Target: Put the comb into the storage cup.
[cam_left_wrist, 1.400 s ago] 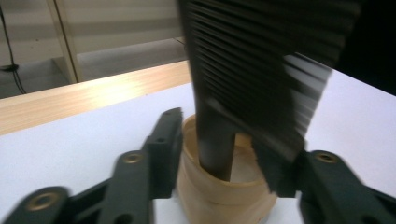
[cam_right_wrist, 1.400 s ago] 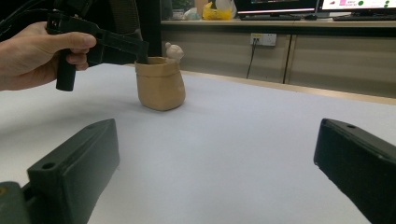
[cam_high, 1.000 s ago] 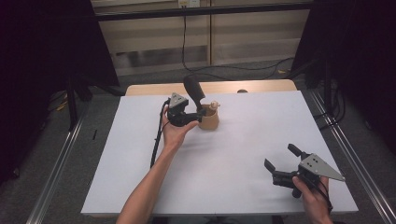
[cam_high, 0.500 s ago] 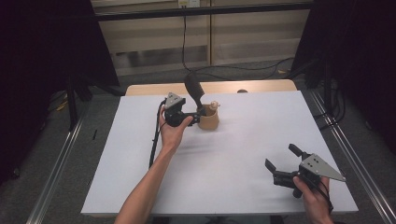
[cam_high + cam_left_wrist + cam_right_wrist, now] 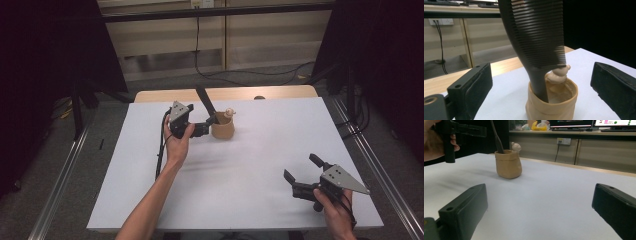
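Black pads of the left claw point(image 5: 541, 85) have just been spreading and sit wide apart around the dark comb point(image 5: 536, 40), now standing free in the tan pot point(image 5: 551, 105), so I'd say drop-off's done, next back away cleanly; beyond, white worktop point(image 5: 260, 175), wooden cabinets point(image 5: 210, 40).

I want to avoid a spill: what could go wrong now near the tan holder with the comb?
The dark comb stands handle-down and leans in the small tan holder, top-heavy, so it may tip the holder. The left gripper, fingers open either side, could knock it while leaving. The small figure on the rim could fall.
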A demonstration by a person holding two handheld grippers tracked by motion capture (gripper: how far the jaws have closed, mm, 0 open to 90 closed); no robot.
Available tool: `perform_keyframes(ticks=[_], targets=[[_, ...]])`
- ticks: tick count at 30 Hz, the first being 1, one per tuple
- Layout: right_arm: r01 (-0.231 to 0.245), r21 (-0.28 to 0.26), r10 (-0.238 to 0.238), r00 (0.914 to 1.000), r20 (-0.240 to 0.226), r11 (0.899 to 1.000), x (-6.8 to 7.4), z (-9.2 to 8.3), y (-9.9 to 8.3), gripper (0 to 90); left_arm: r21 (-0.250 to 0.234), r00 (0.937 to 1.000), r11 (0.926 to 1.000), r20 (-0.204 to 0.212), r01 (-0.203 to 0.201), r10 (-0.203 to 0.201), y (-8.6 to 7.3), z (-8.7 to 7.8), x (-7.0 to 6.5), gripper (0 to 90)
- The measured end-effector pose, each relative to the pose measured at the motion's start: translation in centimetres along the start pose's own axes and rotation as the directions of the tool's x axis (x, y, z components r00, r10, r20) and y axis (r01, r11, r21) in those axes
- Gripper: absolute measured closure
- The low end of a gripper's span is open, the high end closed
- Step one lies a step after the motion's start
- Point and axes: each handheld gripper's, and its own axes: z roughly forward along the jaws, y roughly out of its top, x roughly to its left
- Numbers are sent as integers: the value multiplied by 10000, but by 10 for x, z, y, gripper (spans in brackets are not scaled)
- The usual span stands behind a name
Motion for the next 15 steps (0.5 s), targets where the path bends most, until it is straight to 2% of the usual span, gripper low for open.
perform_keyframes(ticks=[3, 5, 8, 10, 15], targets=[[3, 6, -3, 10000, 6, 10000, 0, 0, 0, 0, -125, 9994, 9994, -86, -332, 330, 3, -5, 0, 41], [30, -20, -30, 10000, 6, 10000, 0, 0, 0, 0, -193, 9997, 9995, 23, -256, 257, 4, -8, -1, 40], [6, -15, -6, 10000, 7, 10000, 1, 0, 0, 0, -227, 9992, 9989, 5, -401, 401, 3, -11, -3, 30], [8, -6, -8, 10000, 8, 10000, 1, 0, 0, 0, -232, 9995, 9992, 69, -321, 323, 3, -14, -3, 28], [52, -24, -52, 10000, 26, 10000, 1, 1, 0, 0, -116, 9997, 9997, -93, -209, 208, 2, -21, -2, 14]])
